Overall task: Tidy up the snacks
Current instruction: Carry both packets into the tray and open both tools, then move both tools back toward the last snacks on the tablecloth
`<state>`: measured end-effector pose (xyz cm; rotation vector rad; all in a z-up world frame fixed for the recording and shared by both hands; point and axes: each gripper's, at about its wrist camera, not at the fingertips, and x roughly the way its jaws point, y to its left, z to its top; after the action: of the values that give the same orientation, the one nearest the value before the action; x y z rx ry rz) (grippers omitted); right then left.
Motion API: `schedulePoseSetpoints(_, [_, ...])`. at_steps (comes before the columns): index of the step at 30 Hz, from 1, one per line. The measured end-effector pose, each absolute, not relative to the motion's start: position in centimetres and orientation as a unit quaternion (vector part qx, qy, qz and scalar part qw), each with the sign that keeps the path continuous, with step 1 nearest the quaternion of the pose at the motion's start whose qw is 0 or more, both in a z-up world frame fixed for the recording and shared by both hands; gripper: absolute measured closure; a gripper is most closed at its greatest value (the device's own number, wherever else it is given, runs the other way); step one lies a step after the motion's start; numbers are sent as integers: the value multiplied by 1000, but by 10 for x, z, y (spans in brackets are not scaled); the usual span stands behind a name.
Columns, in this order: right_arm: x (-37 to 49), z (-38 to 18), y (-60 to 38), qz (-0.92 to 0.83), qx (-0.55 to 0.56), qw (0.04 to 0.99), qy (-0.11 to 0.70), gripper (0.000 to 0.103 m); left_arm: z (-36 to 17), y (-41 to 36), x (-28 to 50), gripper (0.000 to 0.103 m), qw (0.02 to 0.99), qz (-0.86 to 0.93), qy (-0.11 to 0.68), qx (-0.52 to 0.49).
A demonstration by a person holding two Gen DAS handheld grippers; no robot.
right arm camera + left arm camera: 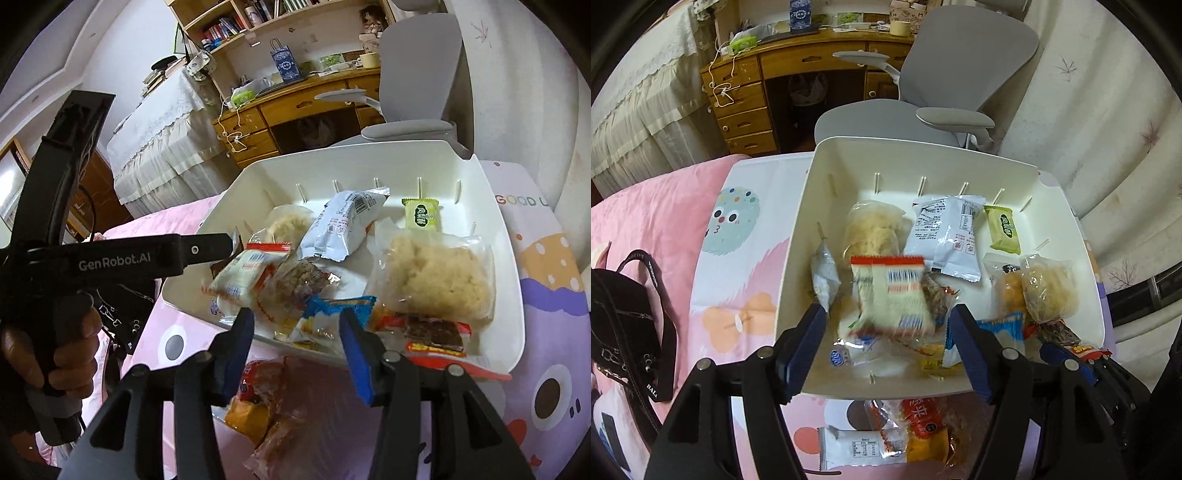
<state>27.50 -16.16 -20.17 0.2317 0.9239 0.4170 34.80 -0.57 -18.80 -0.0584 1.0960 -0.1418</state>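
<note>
- On the left gripper, "GenRobot.AI" reads white; its fingers gape above the white bin.
- Right gripper spread wide, gripping nothing.
- Blue bag reads "CHAGEE".

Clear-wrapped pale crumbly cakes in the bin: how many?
2: one cake at the far left of the white bin, another cake at its right wall. More may hide beneath other packets.

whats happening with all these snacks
A person with a gripper in each hand is sorting snacks into a white bin on a bed. The left gripper is open over the bin, and a blurred red-and-white packet sits between its fingers, apparently just dropped. The right gripper is open at the bin's near edge, holding nothing. A few packets are not yet in the bin.
</note>
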Motion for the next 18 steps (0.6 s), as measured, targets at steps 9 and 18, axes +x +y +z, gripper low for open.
schedulePoseSetpoints(9, [264, -197, -168, 181, 135, 868, 442, 44, -185, 16, 327, 30, 845, -76, 527, -46])
schedulePoseSetpoints(18, [237, -183, -158, 134, 118, 880, 439, 40, -176, 39, 299, 26, 825, -140, 547, -34])
